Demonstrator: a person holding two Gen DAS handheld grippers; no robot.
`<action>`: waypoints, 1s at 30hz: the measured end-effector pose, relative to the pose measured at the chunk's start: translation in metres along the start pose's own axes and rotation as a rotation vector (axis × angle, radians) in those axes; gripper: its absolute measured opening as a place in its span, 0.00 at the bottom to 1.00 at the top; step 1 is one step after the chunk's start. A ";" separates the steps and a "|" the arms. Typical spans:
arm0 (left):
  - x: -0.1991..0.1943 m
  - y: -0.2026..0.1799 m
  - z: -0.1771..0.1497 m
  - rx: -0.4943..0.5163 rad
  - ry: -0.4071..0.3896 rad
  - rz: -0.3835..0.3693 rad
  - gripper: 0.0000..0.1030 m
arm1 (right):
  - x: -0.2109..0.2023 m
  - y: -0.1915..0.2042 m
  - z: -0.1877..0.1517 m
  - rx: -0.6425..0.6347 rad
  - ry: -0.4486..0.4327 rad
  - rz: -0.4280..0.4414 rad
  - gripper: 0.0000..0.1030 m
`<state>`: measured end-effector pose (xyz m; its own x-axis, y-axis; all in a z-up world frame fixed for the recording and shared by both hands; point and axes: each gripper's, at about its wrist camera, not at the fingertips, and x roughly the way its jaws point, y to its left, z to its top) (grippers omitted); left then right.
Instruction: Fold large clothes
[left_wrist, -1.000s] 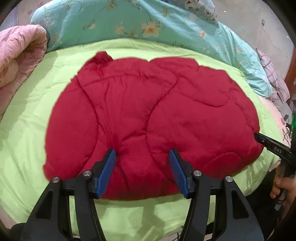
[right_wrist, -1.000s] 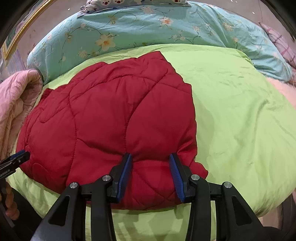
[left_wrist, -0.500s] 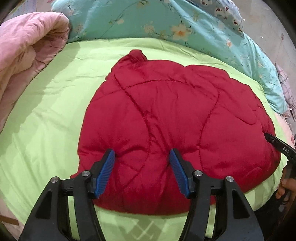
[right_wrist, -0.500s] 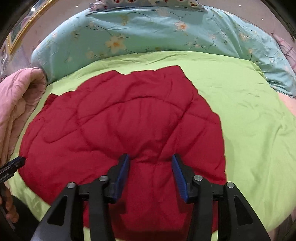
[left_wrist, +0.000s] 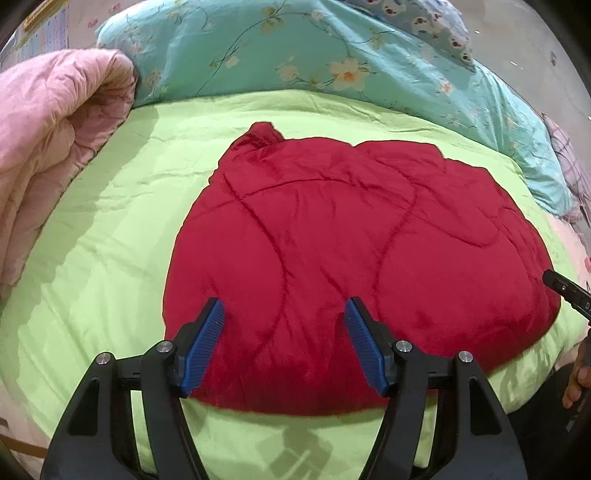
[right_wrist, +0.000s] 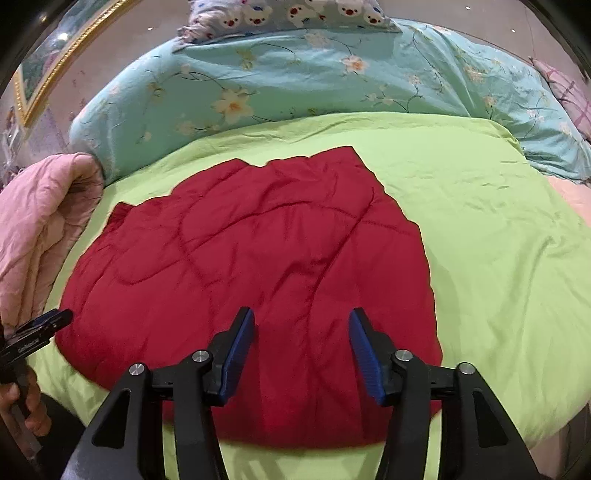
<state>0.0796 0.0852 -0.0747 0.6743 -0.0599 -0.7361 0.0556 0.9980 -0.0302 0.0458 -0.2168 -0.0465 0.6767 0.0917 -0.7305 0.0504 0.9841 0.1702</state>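
Jaws just opened on both: left gripper (left_wrist: 284, 314) & right gripper (right_wrist: 301, 325) wide apart, empty, lifted off red padded garment (left_wrist: 351, 266). Fold laid on green sheet (left_wrist: 110, 229); prob. released.

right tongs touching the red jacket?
Cannot tell. In the right wrist view the right tongs, which have just been opening, stand open over the red jacket; no fabric pinched, but no gap shows plainly.

A plain red garment (left_wrist: 351, 251) lies on a lime-green sheet (left_wrist: 110, 229) beside a turquoise floral quilt (left_wrist: 295, 48).
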 end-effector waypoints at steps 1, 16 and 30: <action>-0.005 -0.002 -0.003 0.005 -0.007 -0.003 0.65 | -0.003 0.002 -0.002 -0.004 0.003 0.006 0.54; -0.030 -0.029 -0.051 0.036 0.045 -0.003 0.81 | -0.043 0.017 -0.058 0.002 0.017 0.058 0.82; -0.051 -0.035 -0.057 0.066 0.037 0.030 0.81 | -0.068 0.040 -0.078 -0.115 0.025 0.032 0.86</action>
<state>0.0010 0.0549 -0.0749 0.6489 -0.0279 -0.7603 0.0853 0.9957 0.0362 -0.0555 -0.1712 -0.0421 0.6581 0.1253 -0.7424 -0.0561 0.9915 0.1176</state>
